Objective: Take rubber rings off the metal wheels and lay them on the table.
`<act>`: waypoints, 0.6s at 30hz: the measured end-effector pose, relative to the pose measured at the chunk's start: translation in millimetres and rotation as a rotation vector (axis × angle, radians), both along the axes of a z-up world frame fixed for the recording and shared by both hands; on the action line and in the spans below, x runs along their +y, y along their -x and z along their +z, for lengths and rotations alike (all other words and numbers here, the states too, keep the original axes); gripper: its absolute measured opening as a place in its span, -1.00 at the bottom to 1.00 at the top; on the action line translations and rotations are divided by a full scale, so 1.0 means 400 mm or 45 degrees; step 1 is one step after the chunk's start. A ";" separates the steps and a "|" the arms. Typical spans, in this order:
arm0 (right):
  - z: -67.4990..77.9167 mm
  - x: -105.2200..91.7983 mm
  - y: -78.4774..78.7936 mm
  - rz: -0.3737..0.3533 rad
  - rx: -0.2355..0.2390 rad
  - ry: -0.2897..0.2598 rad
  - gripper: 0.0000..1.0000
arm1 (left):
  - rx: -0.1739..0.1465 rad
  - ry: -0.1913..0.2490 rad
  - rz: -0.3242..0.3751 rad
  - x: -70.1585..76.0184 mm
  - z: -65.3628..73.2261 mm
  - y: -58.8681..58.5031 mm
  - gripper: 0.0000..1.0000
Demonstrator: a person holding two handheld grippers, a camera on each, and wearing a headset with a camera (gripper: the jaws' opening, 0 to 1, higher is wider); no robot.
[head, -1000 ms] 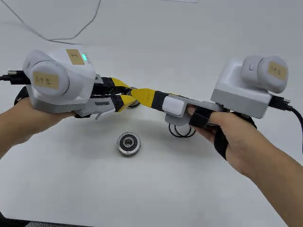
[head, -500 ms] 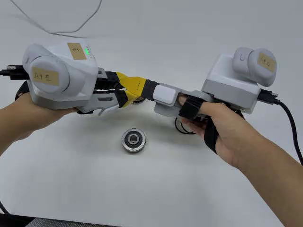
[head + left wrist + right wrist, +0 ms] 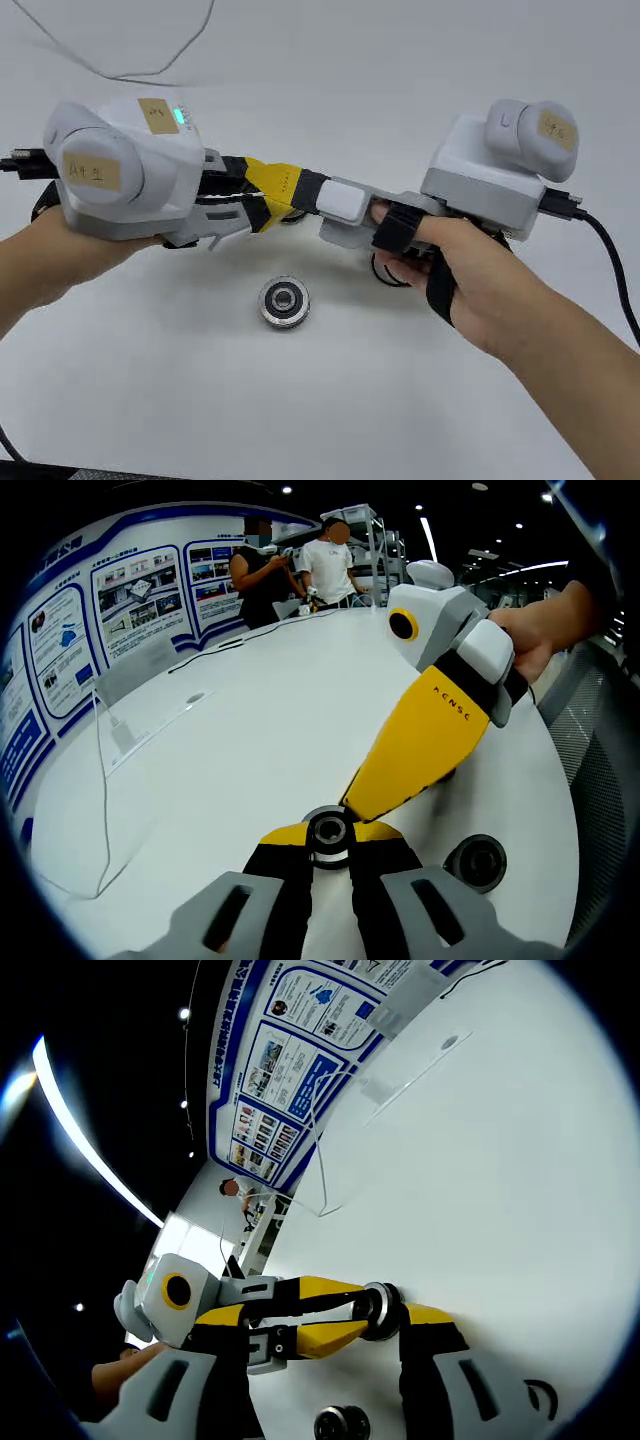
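the left gripper (image 3: 330, 842) is clamped on the held metal wheel (image 3: 330, 828), with a yellow tip on each side. whether that wheel wears a ring cannot be told, since its rim is dark and half covered. nor can it be told whether the wheel touches the white table (image 3: 330, 400). the right gripper (image 3: 325, 1335) has its jaws wide apart. one yellow tip rests against the held wheel, and the other tip is hidden by the left gripper's jaws. in the head view the crossed jaws cover this wheel almost wholly; both gripper views show it plainly. the rubber rings (image 3: 382, 272) lie on the table, mostly behind the right hand (image 3: 470, 290) in the head view, and are cut by the edge in the right gripper view — their number is unclear. there are two metal wheels: the second wheel (image 3: 284, 301) lies flat on the table, apart from both grippers. two people (image 3: 300, 575) stand far off in the left gripper view.
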State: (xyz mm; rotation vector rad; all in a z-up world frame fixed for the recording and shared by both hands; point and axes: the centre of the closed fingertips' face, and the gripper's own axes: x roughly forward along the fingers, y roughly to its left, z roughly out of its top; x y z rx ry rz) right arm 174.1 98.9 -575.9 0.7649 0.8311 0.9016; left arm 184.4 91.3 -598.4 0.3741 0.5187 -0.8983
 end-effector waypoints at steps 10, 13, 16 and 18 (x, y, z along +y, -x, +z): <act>0.004 -0.003 0.008 0.001 -0.009 0.008 0.24 | 0.000 -0.003 0.004 0.000 0.000 0.002 -0.74; 0.003 -0.005 0.012 0.005 -0.012 0.012 0.21 | 0.000 -0.004 0.003 0.000 0.001 0.003 -0.74; 0.003 -0.004 0.015 0.006 -0.011 0.010 0.21 | 0.000 -0.003 0.003 0.000 0.000 0.003 -0.74; 0.001 -0.002 0.016 0.009 -0.006 0.005 0.21 | 0.000 -0.005 0.003 0.000 0.000 0.003 -0.74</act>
